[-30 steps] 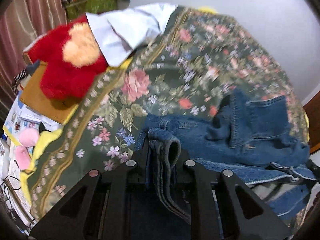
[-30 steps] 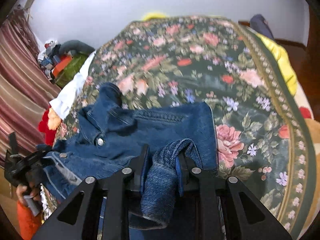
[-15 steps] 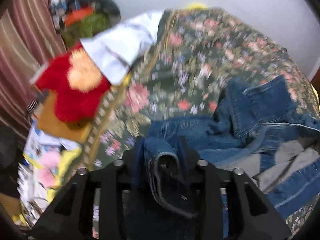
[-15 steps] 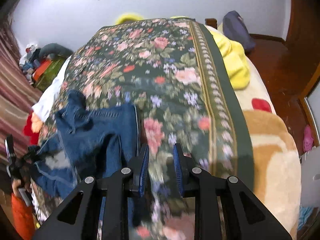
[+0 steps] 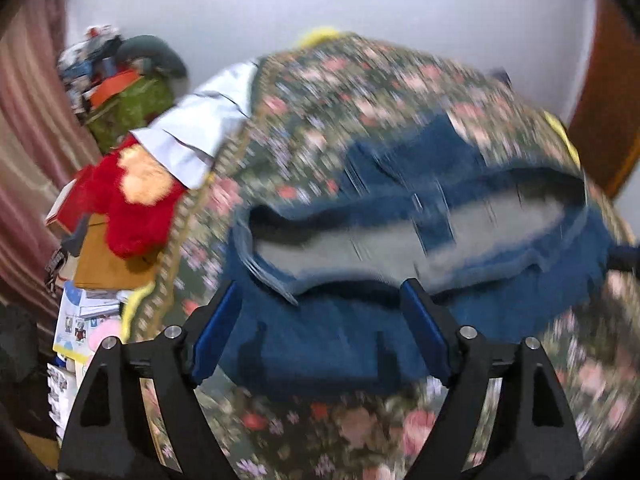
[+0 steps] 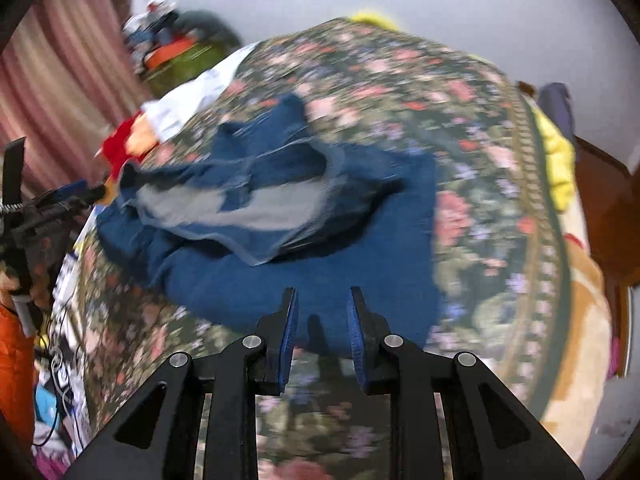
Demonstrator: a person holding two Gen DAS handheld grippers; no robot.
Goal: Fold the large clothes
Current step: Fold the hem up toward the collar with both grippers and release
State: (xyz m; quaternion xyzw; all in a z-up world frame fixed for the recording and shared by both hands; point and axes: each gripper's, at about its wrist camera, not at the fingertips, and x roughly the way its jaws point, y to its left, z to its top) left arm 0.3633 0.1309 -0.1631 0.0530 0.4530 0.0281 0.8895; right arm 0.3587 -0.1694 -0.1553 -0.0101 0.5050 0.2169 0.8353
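A blue denim jacket [image 5: 360, 320] lies spread on the floral bedspread [image 5: 360, 92], its grey lining showing in the middle. My left gripper [image 5: 322, 292] is wide open and empty just above the jacket's near edge. In the right wrist view the same jacket [image 6: 304, 268] lies ahead. My right gripper [image 6: 322, 294] stands open with a narrow gap, empty, over the jacket's near hem. The left gripper also shows in the right wrist view [image 6: 80, 192] at the jacket's left end. Both views are blurred by motion.
A red plush toy [image 5: 132, 200] and a white cloth [image 5: 208, 124] lie at the bed's left edge. Boxes and papers [image 5: 96, 276] are stacked beside the bed. A yellow blanket [image 6: 556, 160] runs along the right edge. A wall [image 5: 400, 20] is behind.
Both grippers have let go of the denim they held a second ago. The left jaws opened wide. The jacket now lies spread out, and both grippers have pulled back toward its near edge.
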